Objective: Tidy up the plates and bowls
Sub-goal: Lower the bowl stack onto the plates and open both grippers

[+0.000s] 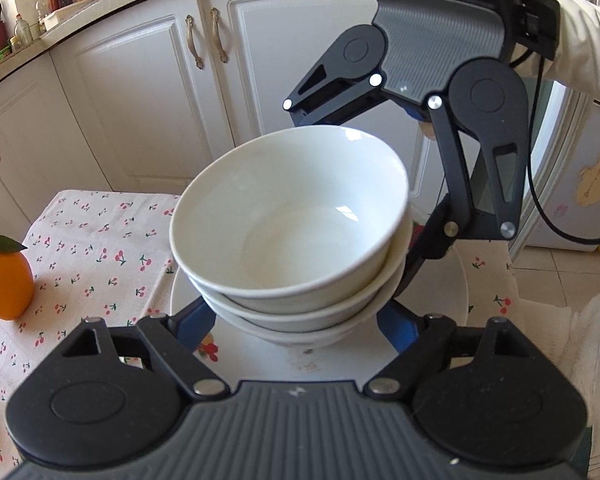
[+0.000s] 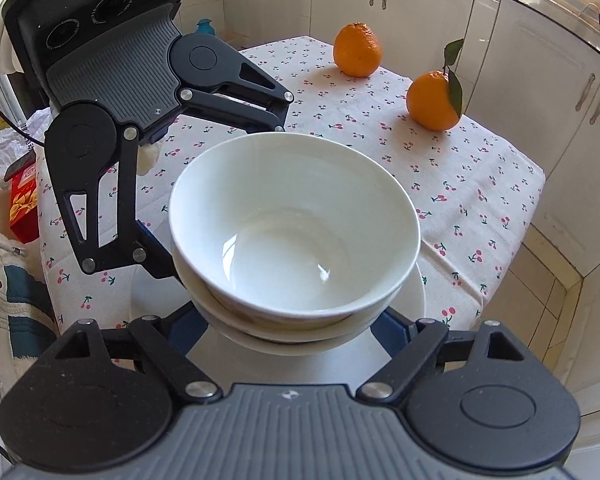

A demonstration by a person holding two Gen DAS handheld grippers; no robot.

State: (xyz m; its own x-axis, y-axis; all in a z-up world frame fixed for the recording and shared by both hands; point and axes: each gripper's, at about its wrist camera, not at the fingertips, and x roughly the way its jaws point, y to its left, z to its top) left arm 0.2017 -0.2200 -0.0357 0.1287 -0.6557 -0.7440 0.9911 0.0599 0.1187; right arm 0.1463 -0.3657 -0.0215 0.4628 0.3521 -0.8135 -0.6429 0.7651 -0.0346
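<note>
Left wrist view: bowl stack (image 1: 296, 248) between both tongs' spread fingers.

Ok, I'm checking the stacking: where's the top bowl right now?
The top bowl sits nested on the bowl stack on the white plate, mid-table, between both grippers.

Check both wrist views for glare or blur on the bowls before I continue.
Left wrist view: small glare streak inside the top bowl, rims sharp, cabinets bowed by the fisheye. Right wrist view: bright glint low in that bowl, oranges crisp, edges curved.
</note>
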